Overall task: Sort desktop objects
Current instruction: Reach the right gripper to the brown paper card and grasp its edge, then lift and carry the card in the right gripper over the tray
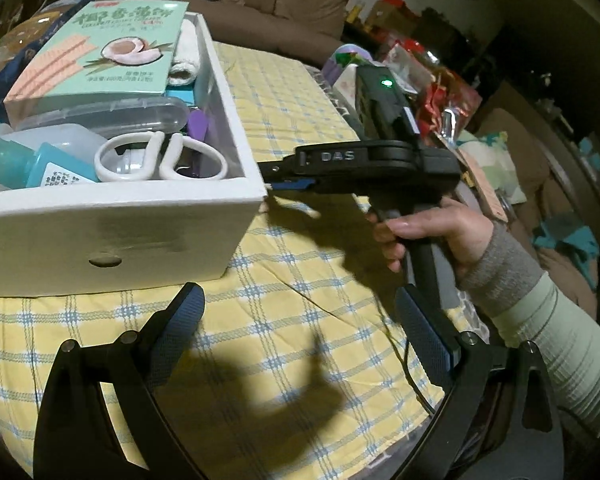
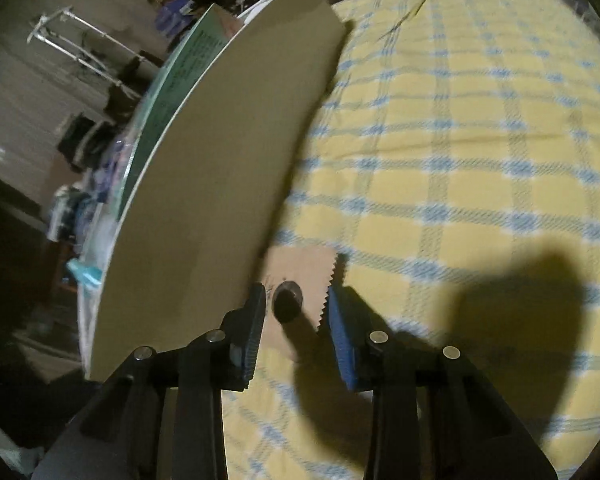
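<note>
A white cardboard box stands on the yellow checked cloth. It holds a mint wafer box, white scissors, a blue bottle, a clear plastic case and a rolled white towel. My left gripper is open and empty, in front of the box. My right gripper reaches to the box's right corner. In the right wrist view the right gripper is open around a small brown paper packet with a serrated edge, lying beside the box wall.
A brown sofa stands behind the table. Snack bags and clutter crowd the table's right end. A power cable runs along the cloth near my left gripper's right finger.
</note>
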A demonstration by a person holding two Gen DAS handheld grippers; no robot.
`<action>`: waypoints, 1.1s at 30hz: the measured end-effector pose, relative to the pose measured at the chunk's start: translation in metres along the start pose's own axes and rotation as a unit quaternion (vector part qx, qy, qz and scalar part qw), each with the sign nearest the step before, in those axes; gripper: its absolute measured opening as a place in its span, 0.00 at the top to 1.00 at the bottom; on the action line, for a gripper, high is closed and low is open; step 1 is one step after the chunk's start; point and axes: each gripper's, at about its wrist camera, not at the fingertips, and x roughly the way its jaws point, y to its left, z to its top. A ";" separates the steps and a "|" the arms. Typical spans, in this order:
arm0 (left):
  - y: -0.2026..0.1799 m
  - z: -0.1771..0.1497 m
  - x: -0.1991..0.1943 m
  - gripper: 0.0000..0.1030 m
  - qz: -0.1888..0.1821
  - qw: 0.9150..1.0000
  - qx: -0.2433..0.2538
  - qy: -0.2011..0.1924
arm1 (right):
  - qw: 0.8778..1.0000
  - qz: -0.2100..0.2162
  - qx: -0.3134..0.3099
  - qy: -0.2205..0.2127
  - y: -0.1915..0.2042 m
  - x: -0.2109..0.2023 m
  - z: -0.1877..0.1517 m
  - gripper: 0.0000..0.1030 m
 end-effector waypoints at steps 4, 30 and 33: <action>0.001 -0.001 0.000 0.07 -0.003 1.000 -0.005 0.001 | 0.999 0.036 0.010 0.024 0.004 0.009 -0.008 0.85; 0.079 0.040 -0.071 0.61 -0.314 0.926 -0.177 -0.114 | 0.984 0.152 -0.090 -0.006 0.153 -0.106 -0.042 0.96; 0.092 0.043 -0.083 0.79 -0.303 0.928 -0.176 -0.124 | 0.983 0.161 -0.087 0.004 0.166 -0.088 -0.035 0.95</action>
